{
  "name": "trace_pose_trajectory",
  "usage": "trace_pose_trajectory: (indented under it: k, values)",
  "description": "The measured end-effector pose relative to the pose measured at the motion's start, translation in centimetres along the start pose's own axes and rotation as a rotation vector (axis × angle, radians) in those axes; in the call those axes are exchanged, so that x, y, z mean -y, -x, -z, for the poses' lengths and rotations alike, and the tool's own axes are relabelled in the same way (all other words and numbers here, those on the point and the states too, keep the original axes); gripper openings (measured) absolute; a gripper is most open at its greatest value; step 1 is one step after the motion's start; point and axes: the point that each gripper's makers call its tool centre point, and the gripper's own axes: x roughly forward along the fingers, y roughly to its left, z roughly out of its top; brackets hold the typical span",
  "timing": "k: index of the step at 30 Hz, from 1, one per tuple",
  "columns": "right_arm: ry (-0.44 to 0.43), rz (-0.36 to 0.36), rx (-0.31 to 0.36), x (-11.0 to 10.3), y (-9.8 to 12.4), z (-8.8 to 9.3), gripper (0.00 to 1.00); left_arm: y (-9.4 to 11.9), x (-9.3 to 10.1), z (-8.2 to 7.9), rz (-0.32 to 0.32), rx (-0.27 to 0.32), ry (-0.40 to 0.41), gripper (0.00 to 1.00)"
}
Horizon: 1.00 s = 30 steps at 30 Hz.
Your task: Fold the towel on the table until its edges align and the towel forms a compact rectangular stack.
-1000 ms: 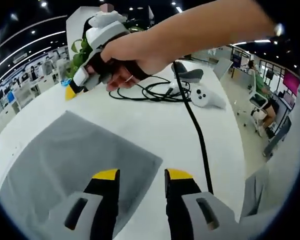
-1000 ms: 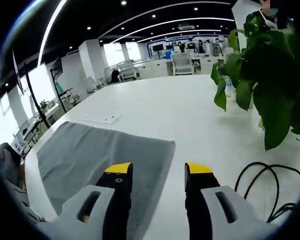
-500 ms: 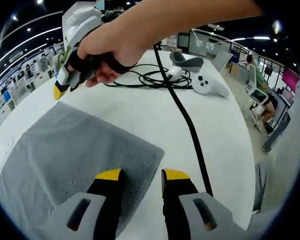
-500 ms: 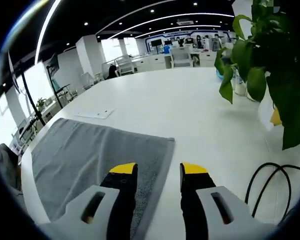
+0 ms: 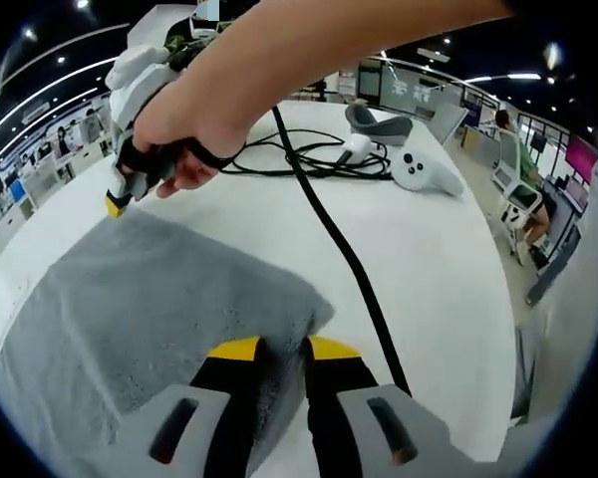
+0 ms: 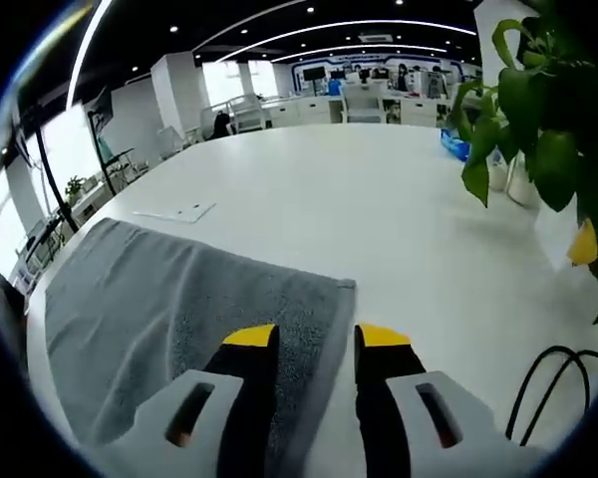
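Observation:
A grey towel lies spread flat on the white table. In the left gripper view, my left gripper has its yellow-tipped jaws drawn close together on the towel's near right corner, which puckers up between them. My right gripper, held in a hand, touches down at the towel's far corner. In the right gripper view, the right gripper stands open, its jaws straddling the right edge of the towel just short of the corner.
A thick black cable runs across the table beside the towel, with looped cables, a white controller and a grey headset behind. A leafy plant and a white card also stand on the table.
My left jaws have closed in on the towel corner. The right gripper has come down to the far corner, and its jaws have narrowed a little around the edge.

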Motion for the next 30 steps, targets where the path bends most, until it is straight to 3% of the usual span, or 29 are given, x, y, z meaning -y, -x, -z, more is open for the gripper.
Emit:
trace_pose_trajectory:
  k: [3,4,5,8,14,16,19,23,25,28,30]
  values:
    - [0.022,0.017,-0.032,0.5,-0.8,0.5,0.25,0.1,-0.1,0.1,-0.001,-0.005,0.015,0.08]
    - [0.02,0.031,0.008,0.6,-0.7,-0.2,0.23,0.1,-0.1,0.1,-0.001,-0.007,0.02,0.06]
    - [0.023,0.03,-0.031,0.3,0.0,0.7,0.21,0.1,-0.1,0.2,0.0,-0.008,0.02,0.05]
    - [0.104,0.033,-0.021,0.2,0.3,0.6,0.17,0.2,0.1,0.3,0.003,-0.014,0.054,0.04]
    - [0.062,0.006,-0.019,-0.5,1.5,1.0,0.03,0.2,0.3,0.3,0.001,-0.014,0.055,0.03]
    - [0.059,0.005,-0.02,-0.5,1.2,1.2,0.02,0.2,0.4,0.3,-0.004,-0.015,0.051,0.04]
    - [0.123,-0.001,-0.034,-0.9,1.4,1.5,0.01,0.2,0.5,0.3,-0.006,-0.015,0.021,0.03]
    - [0.071,0.005,-0.046,-0.9,1.6,1.5,0.0,0.2,0.4,0.3,0.003,-0.014,0.001,0.03]
    - [0.035,0.007,-0.022,-0.9,2.1,0.9,0.0,0.2,0.4,0.3,0.01,-0.011,0.016,0.03]
    - [0.036,0.004,-0.018,-1.2,2.9,0.5,0.0,0.2,0.5,0.3,0.009,-0.011,-0.009,0.02]
    - [0.041,0.011,0.005,-1.1,3.5,-0.5,0.0,0.8,0.7,-0.4,0.014,0.023,-0.016,0.02]
